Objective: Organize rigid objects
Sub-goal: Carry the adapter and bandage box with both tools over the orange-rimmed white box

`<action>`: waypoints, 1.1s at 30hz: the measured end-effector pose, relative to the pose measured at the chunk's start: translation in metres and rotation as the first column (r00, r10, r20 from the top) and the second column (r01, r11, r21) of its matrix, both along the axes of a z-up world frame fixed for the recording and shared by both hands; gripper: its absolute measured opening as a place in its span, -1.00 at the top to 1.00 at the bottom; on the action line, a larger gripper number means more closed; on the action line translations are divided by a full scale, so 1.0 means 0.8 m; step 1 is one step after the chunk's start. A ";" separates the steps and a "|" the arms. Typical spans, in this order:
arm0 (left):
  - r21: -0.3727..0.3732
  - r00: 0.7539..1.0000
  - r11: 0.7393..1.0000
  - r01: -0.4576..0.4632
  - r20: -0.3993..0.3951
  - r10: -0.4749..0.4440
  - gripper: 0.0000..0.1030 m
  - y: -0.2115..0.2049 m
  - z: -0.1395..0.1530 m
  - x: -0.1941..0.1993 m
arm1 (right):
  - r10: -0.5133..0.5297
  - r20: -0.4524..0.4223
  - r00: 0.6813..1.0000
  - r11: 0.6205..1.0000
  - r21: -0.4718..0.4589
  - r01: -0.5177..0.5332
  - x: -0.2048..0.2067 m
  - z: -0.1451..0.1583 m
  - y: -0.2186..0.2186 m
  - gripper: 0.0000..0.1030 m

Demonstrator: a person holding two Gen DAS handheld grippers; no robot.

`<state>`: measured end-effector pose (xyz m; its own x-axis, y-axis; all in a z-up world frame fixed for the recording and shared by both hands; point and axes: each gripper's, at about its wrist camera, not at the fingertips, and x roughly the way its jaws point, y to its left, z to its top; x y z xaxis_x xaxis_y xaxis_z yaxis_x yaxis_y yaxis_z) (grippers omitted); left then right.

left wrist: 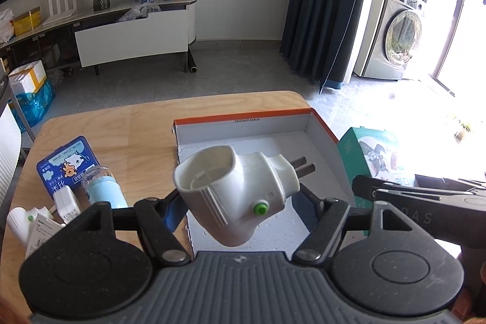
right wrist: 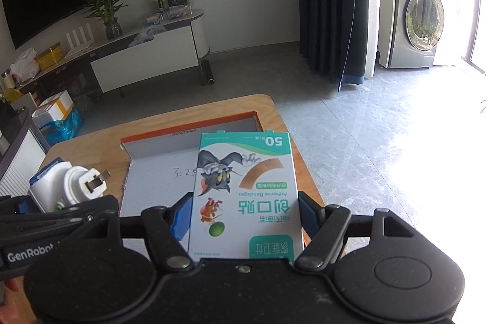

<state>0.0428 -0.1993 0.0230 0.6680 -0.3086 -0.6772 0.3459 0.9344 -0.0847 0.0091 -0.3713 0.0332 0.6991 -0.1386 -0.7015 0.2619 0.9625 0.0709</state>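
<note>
Both pairs of jaws are closed on cargo: the left gripper point(left wrist: 235, 202) clamps a white plug-in device point(left wrist: 234, 193) between its blue pads at the centre of the left wrist view, and the right gripper point(right wrist: 244, 217) pinches a box of adhesive bandages point(right wrist: 244, 196) by its long edges at the centre of the right wrist view. The white plug-in device is tilted, its round open socket toward the upper left of the frame, its two metal prongs pointing to the upper right and a green button low on its side; it hangs above the white floor of an orange-rimmed cardboard tray point(left wrist: 322, 123) that fills the middle of that frame. The box of adhesive bandages, green and white with cartoon figures printed upside down to the camera, is held over the right half of the same tray, whose floor bears handwritten marks. The tray sits on a wooden table point(left wrist: 121, 123). At the lower left of the left wrist view, on the table, lie a blue cartoon box point(left wrist: 65, 164), a pale blue cylinder with a clear cap point(left wrist: 103, 187), a white charger point(left wrist: 66, 204) and a second white plug with a green button point(left wrist: 21, 220), grouped close together beside the tray. The right gripper's black body enters at the right edge of that view
</note>
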 end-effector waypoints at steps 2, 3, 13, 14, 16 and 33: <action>0.001 1.000 1.000 0.001 -0.004 -0.001 -0.44 -0.001 -0.001 0.000 | 0.008 -0.007 1.000 1.000 0.001 -0.008 0.003 -0.001 -0.001 -0.64; 0.003 1.000 1.000 0.002 -0.005 -0.002 -0.44 -0.002 -0.002 0.000 | 0.012 -0.011 1.000 1.000 -0.001 -0.012 0.005 -0.002 -0.002 -0.63; 0.006 1.000 1.000 0.006 -0.011 -0.006 -0.44 -0.008 -0.002 0.005 | 0.037 -0.022 0.999 0.999 -0.029 -0.037 0.017 -0.001 -0.009 -0.64; 0.006 1.000 1.000 0.005 -0.011 -0.005 -0.44 -0.009 -0.002 0.006 | 0.037 -0.023 0.999 0.999 -0.029 -0.037 0.017 -0.001 -0.009 -0.64; 0.003 1.000 1.000 0.004 -0.013 -0.004 -0.44 -0.010 -0.003 0.007 | 0.041 -0.025 0.999 0.999 -0.027 -0.042 0.019 -0.001 -0.010 -0.64; 0.009 1.000 1.000 0.002 -0.027 -0.001 -0.44 -0.020 -0.008 0.024 | 0.046 -0.059 0.997 0.999 -0.012 -0.047 0.044 -0.011 -0.018 -0.64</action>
<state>0.0624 -0.2150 0.0167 0.6488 -0.3033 -0.6979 0.3451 0.9347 -0.0854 0.0440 -0.3858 0.0242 0.6625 -0.1168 -0.7399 0.2201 0.9745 0.0433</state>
